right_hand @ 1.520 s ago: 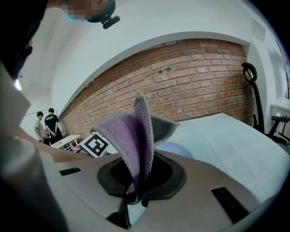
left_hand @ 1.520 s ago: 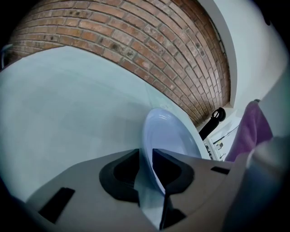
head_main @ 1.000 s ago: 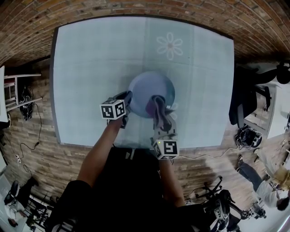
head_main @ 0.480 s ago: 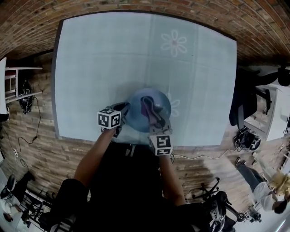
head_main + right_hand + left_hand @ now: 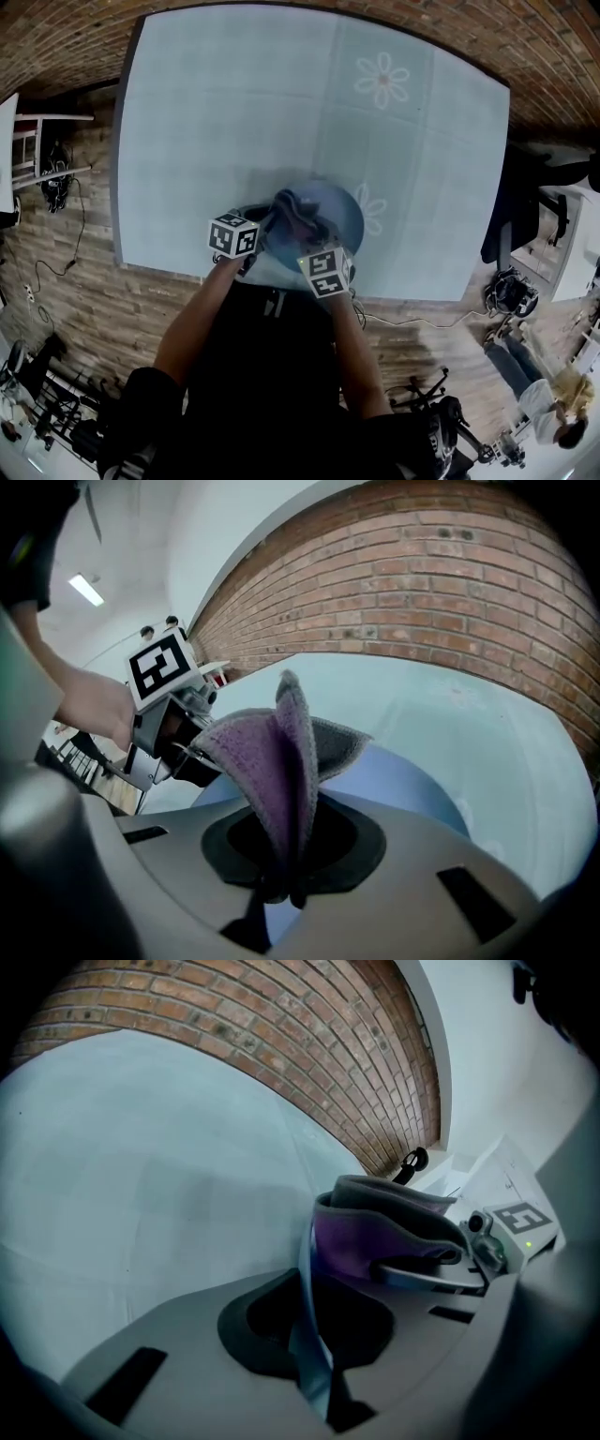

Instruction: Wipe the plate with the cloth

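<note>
The left tongs (image 5: 262, 229) are clamped on the rim of the blue plate (image 5: 330, 212), holding it tilted over the near edge of the counter (image 5: 234, 112). The right tongs (image 5: 309, 234) are clamped on a fold of the purple-grey cloth (image 5: 294, 208), which lies against the plate. That rim pinch looks thin: a hard push with the cloth could lever the plate loose and drop it, or the cloth could slip free.

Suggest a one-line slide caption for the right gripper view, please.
Right gripper pinches the purple cloth at the blue plate, whose rim the left gripper holds.
</note>
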{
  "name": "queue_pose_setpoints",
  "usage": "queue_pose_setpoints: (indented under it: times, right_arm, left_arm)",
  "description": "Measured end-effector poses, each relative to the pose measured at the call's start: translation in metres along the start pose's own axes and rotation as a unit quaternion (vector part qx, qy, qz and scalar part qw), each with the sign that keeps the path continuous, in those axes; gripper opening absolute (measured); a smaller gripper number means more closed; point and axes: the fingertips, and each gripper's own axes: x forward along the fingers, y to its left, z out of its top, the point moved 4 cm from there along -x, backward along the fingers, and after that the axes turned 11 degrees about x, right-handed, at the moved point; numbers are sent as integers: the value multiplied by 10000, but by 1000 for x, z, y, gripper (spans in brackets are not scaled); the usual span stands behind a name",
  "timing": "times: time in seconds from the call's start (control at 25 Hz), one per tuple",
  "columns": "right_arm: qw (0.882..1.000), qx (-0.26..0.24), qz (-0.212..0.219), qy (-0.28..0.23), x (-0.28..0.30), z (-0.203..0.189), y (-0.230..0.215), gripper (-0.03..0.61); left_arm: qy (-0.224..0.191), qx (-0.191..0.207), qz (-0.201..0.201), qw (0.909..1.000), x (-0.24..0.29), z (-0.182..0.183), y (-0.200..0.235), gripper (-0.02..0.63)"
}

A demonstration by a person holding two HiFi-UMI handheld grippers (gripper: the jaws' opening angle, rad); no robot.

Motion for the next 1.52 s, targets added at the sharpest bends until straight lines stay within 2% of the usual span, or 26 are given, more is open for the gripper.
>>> queue_pose_setpoints:
  times: [0.44,0.92,1.16,1.52]
  right_arm:
    - [9973,-562,31,472,37,5,4,60]
    - [9939,-993,-36,483,48,23,-5,61]
    - [9914,-1175,-252,510,49,28,-16,60]
    - [9848,-1388,-813,655,40,31,-43,60]
  left_arm:
    - [39,236,120,9996,-1,1,0,46]
    - [44,116,97,9999,-1,1,0,46]
    - [-14,51,112,9999,-1,-1,2,46]
    - [-43,-9,110,9999,-1,0,2,44]
